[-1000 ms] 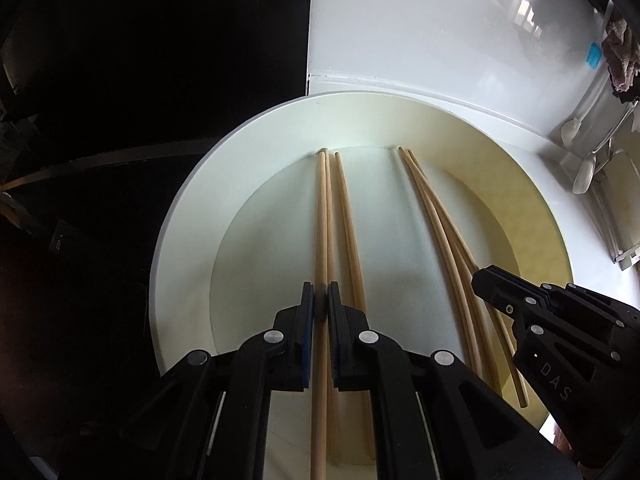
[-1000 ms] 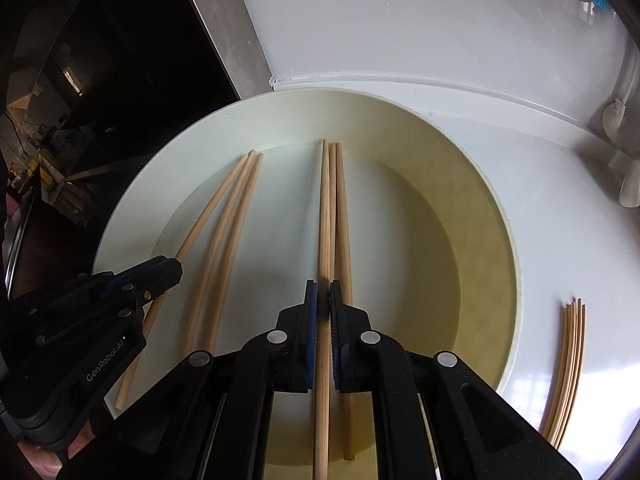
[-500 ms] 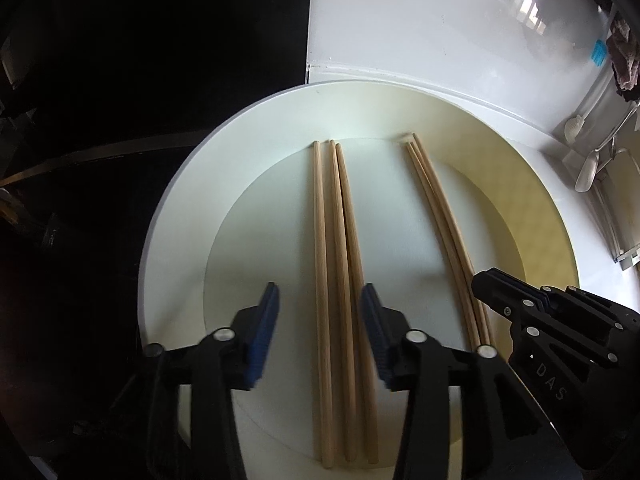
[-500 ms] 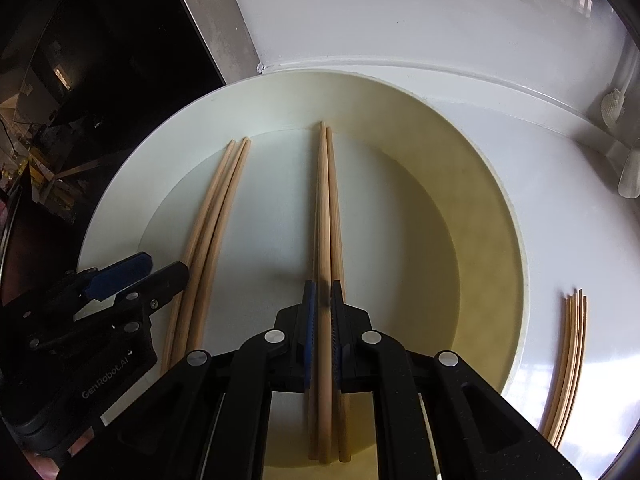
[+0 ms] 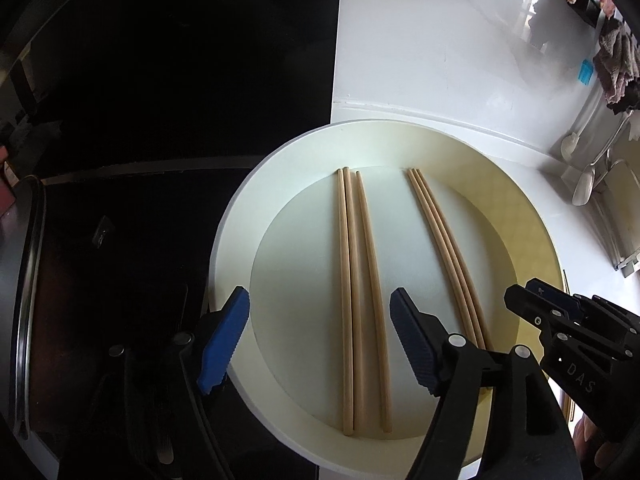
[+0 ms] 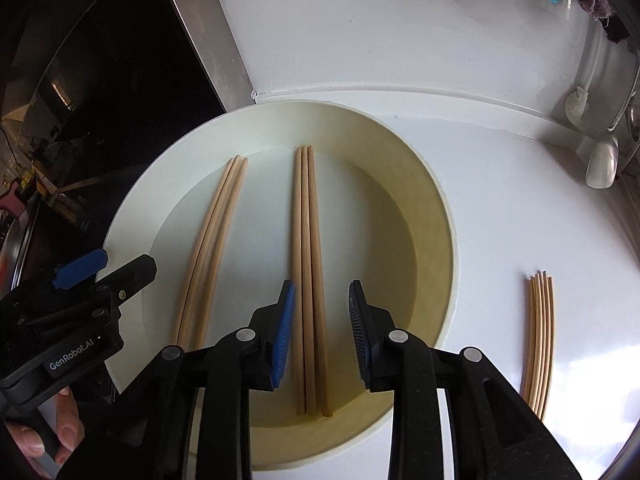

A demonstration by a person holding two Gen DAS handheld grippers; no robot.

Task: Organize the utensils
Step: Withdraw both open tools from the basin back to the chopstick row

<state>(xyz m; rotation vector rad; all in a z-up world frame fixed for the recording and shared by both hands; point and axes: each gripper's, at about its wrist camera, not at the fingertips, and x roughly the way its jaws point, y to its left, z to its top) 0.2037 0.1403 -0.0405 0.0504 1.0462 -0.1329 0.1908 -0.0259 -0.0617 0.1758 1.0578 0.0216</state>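
A wide cream plate (image 5: 280,184) (image 6: 424,184) holds two bundles of wooden chopsticks. In the left wrist view the left bundle (image 5: 358,280) lies between my open left gripper's (image 5: 320,340) fingers, and the right bundle (image 5: 444,248) lies beside it. In the right wrist view my right gripper (image 6: 322,332) is open with its blue pads on either side of the middle bundle (image 6: 308,264); the other bundle (image 6: 212,236) lies to its left. Neither gripper holds anything. Each gripper shows at the edge of the other's view.
Several more chopsticks (image 6: 540,332) lie on the white counter (image 6: 400,40) right of the plate. White spoons (image 6: 600,160) and a rack stand at the far right. A dark stove area (image 5: 160,80) lies left of the plate.
Both grippers held chopsticks a second ago. The left one opened first and pulled back; the right one has now opened too, leaving its chopsticks in the plate.
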